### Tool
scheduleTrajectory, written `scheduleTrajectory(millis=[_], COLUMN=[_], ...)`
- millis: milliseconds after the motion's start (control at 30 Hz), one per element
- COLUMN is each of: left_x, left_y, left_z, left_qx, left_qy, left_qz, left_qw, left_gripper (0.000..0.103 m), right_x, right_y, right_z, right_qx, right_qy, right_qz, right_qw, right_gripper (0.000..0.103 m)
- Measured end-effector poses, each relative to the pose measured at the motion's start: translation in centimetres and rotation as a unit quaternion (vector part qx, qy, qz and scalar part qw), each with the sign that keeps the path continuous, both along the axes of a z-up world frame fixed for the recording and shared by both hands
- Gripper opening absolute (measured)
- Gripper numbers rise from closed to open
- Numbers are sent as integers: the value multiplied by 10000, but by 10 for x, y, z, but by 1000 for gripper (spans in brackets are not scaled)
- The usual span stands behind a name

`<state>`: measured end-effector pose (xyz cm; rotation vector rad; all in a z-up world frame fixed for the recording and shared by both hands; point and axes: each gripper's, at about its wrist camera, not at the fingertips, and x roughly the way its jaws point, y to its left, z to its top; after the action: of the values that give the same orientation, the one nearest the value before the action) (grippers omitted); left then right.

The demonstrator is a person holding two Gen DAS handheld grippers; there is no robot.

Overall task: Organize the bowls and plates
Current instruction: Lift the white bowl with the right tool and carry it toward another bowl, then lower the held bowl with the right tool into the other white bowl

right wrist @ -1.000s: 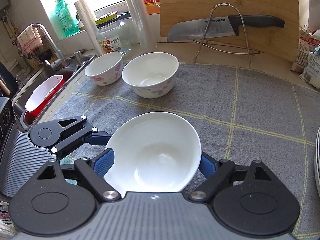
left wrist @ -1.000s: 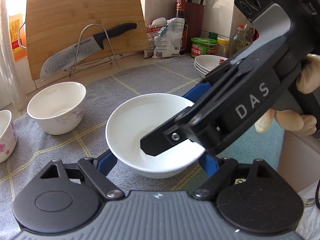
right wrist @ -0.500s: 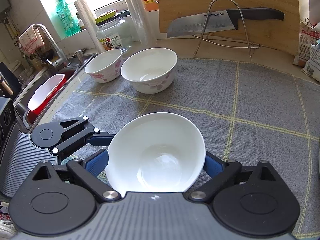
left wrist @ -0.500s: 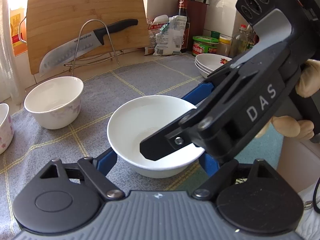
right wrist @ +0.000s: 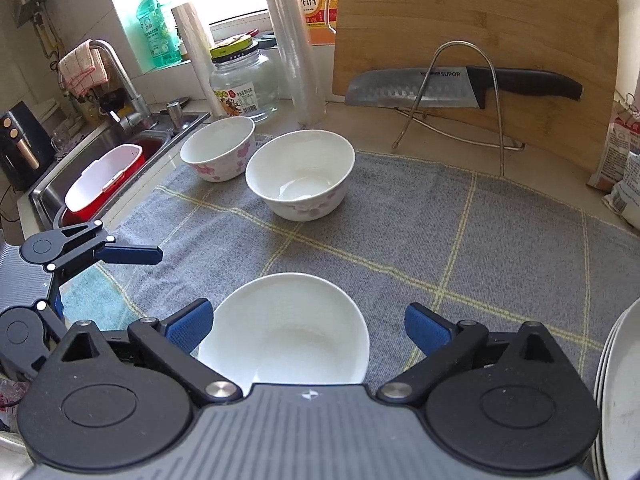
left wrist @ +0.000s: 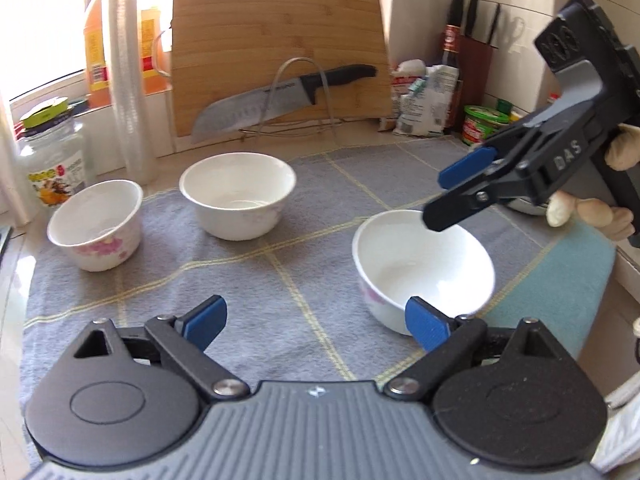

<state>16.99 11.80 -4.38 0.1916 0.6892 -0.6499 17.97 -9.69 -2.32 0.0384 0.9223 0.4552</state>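
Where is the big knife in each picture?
Left wrist view: the knife is top middle, resting on a wire stand against the cutting board.
Right wrist view: the knife is upper right, on the same stand.
Shared landmark: the cutting board behind it.

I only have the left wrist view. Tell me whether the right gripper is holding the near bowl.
Observer: No. In the right wrist view the right gripper is open, and the near bowl stands on the cloth between its fingers, unheld.
Operator: Now tell me where the plates are.
Observer: A stack of plates shows at the right edge of the right wrist view, beside that gripper.
Operator: Report what lies left of the cloth.
Observer: A sink, with a red and white tub in it.
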Motion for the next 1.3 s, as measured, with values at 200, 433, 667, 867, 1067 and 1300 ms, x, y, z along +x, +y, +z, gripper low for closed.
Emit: scheduleTrajectory(millis=[200,433,667,867,1067,1300], left_x=[37,74,94,107,118,125], left_y=[11,0,-17,-22,-26,-34], left_z=[-2,-14,-30,-31,-33,-36], left_qx=[186,346,433,427,400,469], left_qy=[-325,-433,-403,-440,-426,-457], left_qz=[556,695,598,520,422,278], left_qw=[9977,9960,9965,9968,9974,9975], left_gripper=[95,95,95,95,95,94], right_x=[28,63,100,132,155,170], right_y=[1,6,24,40,50,57], right_z=[10,15,3,-9,-22,-35], right_qx=[95,74,28,-32,-158,-221], right_qy=[17,13,111,179,245,318], right_qz=[207,374,608,716,781,822], right_qw=[9997,9993,9981,9973,9965,9959], right_gripper=[103,103,103,103,103,103])
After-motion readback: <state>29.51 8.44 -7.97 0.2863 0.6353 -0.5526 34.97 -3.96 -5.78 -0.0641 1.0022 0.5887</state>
